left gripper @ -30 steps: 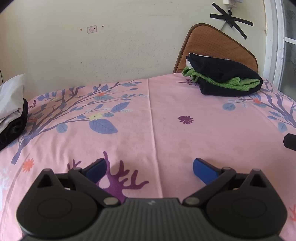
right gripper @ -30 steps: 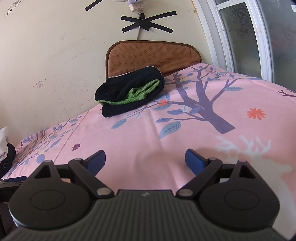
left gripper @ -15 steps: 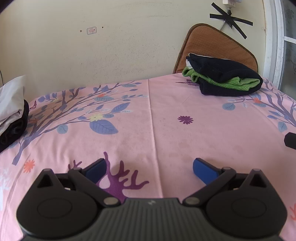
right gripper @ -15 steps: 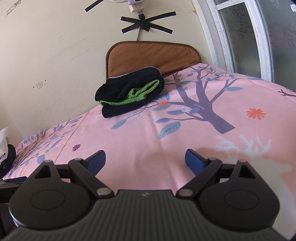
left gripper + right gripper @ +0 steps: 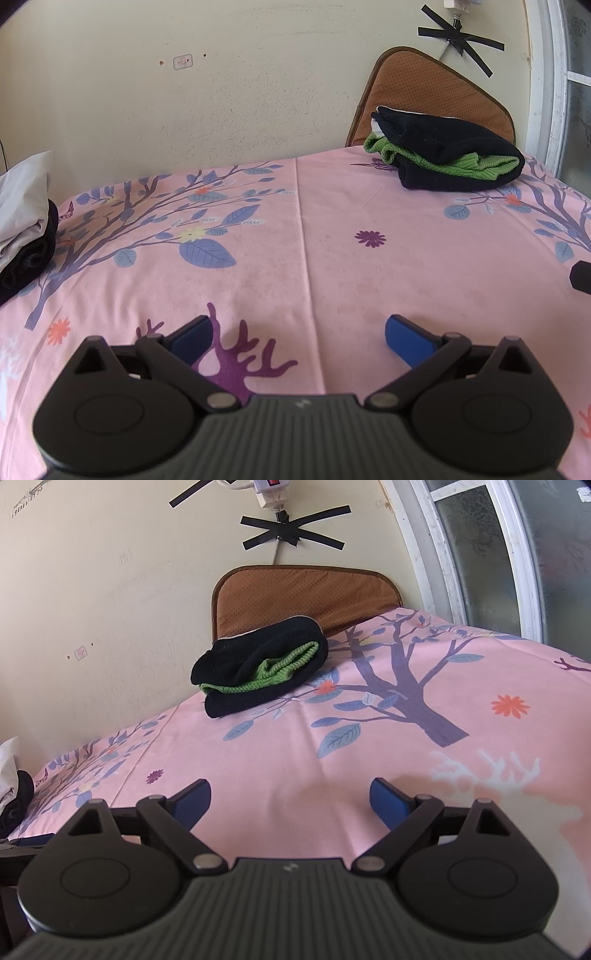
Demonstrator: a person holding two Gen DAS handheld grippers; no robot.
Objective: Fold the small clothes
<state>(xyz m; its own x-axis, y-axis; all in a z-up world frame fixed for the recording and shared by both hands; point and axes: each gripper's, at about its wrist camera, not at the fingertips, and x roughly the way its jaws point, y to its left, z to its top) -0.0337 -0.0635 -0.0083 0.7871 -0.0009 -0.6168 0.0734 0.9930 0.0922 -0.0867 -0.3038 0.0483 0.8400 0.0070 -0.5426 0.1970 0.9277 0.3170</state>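
Jaws wide apart on both tools, nothing between them. Left gripper (image 5: pixel 297 334) and right gripper (image 5: pixel 290 797) both hover low over the pink floral tablecloth (image 5: pixel 332 266), blue pads clear of any fabric.

Where the clothes are:
- Black-and-green pile (image 5: pixel 447 162) sits at the far edge of the table, in front of the brown chair back (image 5: pixel 432 88). Right wrist view shows the same pile (image 5: pixel 258 672), well apart from the right tool. It looks loosely bunched — black knit wrapped around a green ribbed piece — so I'd judge it unfolded stock, though I can't tell how many items are in it.
- White-and-dark stack (image 5: pixel 26 221) at the left edge, layered flat-ish, white on top of black. Reads as finished pieces set aside, but that's a guess from the shape; only part of it is in frame.

Progress, as far as the views show: possibly a couple of items done on the left, at least one bundle left on the far right. Work area between the tools is bare cloth — no garment laid out for folding.

Likely next step: reach for the far pile, pull one item to the middle, spread it flat. Risk: the green piece is tucked inside the black one, so a single pinch may drag both.
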